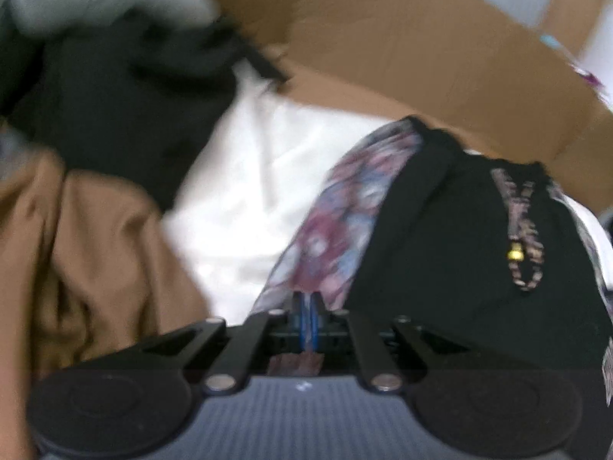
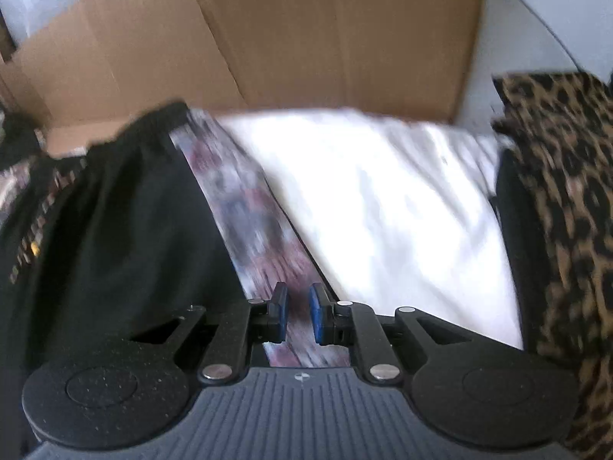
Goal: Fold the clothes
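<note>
Draped over bed sheet (image 1: pixel 268 176): drawstring shorts (image 1: pixel 440 237), right of crumpled jacket (image 1: pixel 76 260); cardboard box (image 2: pixel 268 38) behind; patterned cloth (image 2: pixel 567 199) at far right.

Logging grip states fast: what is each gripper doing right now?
Left gripper: shut on the black garment's floral-print side band.
Right gripper: open, jaws apart astride the same band.

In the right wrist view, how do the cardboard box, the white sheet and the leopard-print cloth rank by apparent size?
1. cardboard box
2. white sheet, nearly as large, so this order is unsure
3. leopard-print cloth, cut off by the frame edge
</note>
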`<act>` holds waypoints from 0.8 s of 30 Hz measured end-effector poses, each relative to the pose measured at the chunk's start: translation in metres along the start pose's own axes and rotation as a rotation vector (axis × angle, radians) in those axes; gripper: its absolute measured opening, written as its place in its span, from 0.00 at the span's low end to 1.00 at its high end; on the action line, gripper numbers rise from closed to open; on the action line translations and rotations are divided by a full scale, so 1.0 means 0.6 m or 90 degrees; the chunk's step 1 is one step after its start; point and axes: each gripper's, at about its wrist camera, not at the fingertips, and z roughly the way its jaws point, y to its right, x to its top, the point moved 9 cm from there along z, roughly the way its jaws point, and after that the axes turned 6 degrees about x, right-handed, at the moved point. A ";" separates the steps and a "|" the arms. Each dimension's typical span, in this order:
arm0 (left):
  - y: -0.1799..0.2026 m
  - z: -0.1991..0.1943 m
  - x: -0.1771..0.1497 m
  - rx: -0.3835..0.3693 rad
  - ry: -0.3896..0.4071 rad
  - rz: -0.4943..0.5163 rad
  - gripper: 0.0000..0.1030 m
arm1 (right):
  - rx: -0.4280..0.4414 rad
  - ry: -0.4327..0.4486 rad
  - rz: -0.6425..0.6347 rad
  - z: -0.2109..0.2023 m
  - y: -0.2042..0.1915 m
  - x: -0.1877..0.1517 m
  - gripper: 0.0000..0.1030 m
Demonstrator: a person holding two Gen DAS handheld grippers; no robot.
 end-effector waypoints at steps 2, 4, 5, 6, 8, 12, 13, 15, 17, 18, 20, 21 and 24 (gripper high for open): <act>-0.007 -0.001 -0.012 0.011 -0.011 0.004 0.04 | -0.010 -0.008 -0.013 -0.009 0.007 -0.018 0.16; -0.013 -0.005 -0.025 0.021 -0.021 0.016 0.04 | -0.022 -0.018 -0.029 -0.018 0.013 -0.034 0.16; -0.017 -0.008 -0.032 0.021 -0.026 0.012 0.04 | -0.032 -0.023 -0.044 -0.023 0.013 -0.039 0.16; -0.020 -0.011 -0.037 0.021 -0.028 0.009 0.04 | -0.040 -0.029 -0.054 -0.026 0.015 -0.044 0.16; -0.023 -0.024 -0.043 0.023 -0.019 0.010 0.04 | -0.053 -0.040 -0.055 -0.032 0.020 -0.052 0.16; -0.012 -0.043 -0.016 0.004 0.030 0.002 0.04 | -0.068 -0.054 -0.022 -0.055 0.018 -0.055 0.18; -0.009 -0.047 -0.008 -0.002 0.044 -0.001 0.04 | -0.064 -0.051 -0.030 -0.061 0.008 -0.053 0.18; 0.001 -0.041 0.011 -0.010 0.058 -0.002 0.04 | -0.045 -0.041 -0.047 -0.067 -0.013 -0.050 0.18; 0.012 -0.026 0.031 -0.017 0.066 -0.002 0.04 | -0.043 -0.033 -0.051 -0.066 -0.023 -0.049 0.18; 0.017 -0.021 0.041 -0.023 0.072 -0.002 0.04 | -0.050 -0.028 -0.039 -0.064 -0.020 -0.050 0.18; 0.028 -0.010 0.059 -0.034 0.085 0.004 0.04 | -0.065 -0.017 -0.014 -0.062 -0.014 -0.051 0.18; 0.034 -0.003 0.067 -0.037 0.090 0.007 0.05 | -0.072 -0.011 -0.001 -0.061 -0.011 -0.052 0.18; 0.033 0.019 0.068 -0.022 0.076 -0.001 0.05 | -0.093 0.006 0.039 -0.059 0.001 -0.056 0.24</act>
